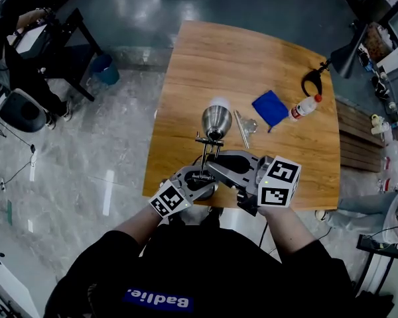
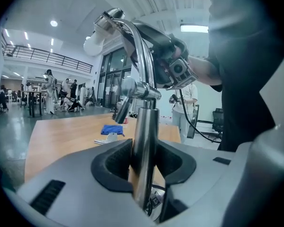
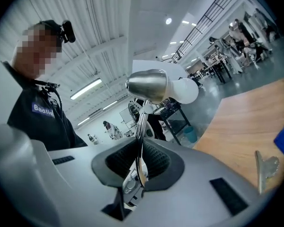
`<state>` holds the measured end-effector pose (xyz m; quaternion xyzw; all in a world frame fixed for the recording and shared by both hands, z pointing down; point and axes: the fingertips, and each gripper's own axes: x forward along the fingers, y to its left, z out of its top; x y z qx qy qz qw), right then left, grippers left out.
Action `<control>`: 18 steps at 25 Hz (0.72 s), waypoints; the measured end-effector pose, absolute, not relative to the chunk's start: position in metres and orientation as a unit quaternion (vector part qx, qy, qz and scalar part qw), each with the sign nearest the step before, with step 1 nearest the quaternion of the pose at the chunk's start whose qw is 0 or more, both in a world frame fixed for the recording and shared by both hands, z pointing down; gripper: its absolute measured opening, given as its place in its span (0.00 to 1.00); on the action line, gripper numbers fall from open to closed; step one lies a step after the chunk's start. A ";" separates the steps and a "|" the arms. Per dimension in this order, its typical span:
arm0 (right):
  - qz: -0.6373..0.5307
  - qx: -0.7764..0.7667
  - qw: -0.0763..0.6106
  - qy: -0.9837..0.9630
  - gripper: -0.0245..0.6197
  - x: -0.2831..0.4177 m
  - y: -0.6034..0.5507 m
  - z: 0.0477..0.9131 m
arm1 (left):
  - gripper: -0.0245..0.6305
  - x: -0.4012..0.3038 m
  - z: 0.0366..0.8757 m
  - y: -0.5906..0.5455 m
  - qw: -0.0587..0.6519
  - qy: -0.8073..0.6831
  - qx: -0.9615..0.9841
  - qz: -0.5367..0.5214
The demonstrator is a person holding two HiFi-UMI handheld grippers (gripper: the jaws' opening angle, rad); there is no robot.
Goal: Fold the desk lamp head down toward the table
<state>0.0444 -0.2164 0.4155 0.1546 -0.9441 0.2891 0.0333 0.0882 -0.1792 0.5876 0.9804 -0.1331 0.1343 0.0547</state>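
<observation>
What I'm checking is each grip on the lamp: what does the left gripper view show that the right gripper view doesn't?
Only the left gripper view: the left gripper shut on the thick post, the pivot joint above it. Only the right gripper view: the right gripper shut on the thin lamp arm, and a blue bin on the floor. Both: the lamp head, the wooden table and the blue cloth.

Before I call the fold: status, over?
Copy: left gripper shut on post; right gripper shut on arm under head. Head up, not folded. A metal piece lies on table right of it.
</observation>
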 end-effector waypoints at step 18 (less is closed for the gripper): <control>0.462 0.160 -0.066 -0.870 0.09 0.057 -0.249 0.435 | 0.25 0.087 0.584 -0.179 0.061 -0.160 0.981 0.094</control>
